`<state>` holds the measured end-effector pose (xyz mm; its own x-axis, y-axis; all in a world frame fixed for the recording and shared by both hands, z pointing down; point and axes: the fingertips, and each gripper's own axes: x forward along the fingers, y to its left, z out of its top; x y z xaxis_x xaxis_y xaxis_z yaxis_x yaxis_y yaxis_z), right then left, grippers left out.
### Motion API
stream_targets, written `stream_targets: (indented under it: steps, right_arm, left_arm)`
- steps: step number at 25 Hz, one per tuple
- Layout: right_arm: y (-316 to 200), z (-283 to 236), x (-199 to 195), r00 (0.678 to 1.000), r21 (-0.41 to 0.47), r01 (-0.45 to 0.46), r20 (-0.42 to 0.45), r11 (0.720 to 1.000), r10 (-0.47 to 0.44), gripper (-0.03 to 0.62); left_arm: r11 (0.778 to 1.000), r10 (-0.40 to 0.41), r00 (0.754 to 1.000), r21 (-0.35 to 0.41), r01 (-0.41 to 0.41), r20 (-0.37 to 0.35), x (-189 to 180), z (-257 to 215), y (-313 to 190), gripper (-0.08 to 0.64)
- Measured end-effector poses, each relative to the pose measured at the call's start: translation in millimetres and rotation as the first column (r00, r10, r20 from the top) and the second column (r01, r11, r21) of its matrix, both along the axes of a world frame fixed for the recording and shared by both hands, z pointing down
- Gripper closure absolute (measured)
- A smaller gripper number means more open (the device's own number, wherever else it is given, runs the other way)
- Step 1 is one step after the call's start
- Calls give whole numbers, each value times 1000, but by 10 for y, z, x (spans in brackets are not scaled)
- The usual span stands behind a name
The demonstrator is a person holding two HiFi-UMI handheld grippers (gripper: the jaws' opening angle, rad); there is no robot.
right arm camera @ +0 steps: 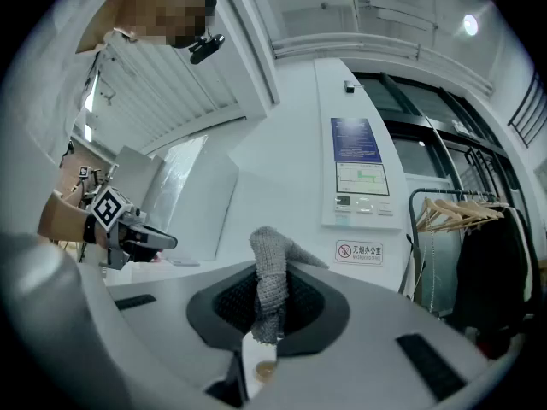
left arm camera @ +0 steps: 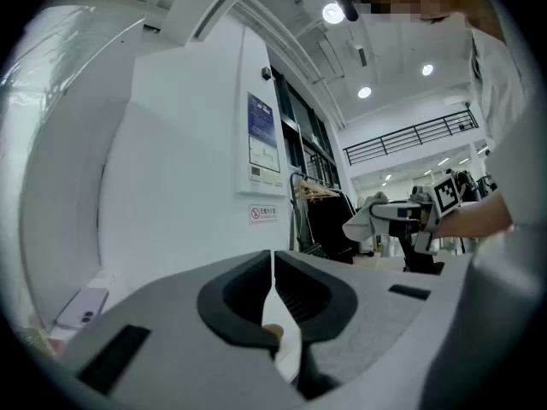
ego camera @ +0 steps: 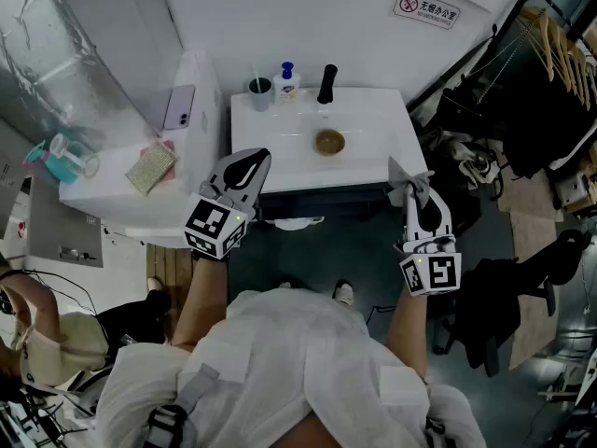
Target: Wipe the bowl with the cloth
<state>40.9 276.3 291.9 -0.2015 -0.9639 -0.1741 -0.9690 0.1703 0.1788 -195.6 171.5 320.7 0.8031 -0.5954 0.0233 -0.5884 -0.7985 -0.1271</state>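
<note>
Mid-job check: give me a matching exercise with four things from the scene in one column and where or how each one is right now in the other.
1 bowl
2 cloth
3 phone
4 left gripper

A shut, nothing held
B on the white table
C on the white counter left of the table
D clamped in the right gripper

Pairs: 1-B, 2-D, 3-C, 4-A

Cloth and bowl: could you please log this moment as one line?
left tongs: shut, empty | right tongs: shut on cloth | bowl: on counter, untouched
</note>
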Motion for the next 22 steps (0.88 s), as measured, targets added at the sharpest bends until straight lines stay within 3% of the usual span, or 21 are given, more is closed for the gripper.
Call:
stream_targets:
  steps: [22]
  right_arm:
    - [-269,8,-306,998,-20,-4,-65,1000,2,546]
  left_arm:
    - [999,45,999,-15,-46,-18,-124,98,-160,541]
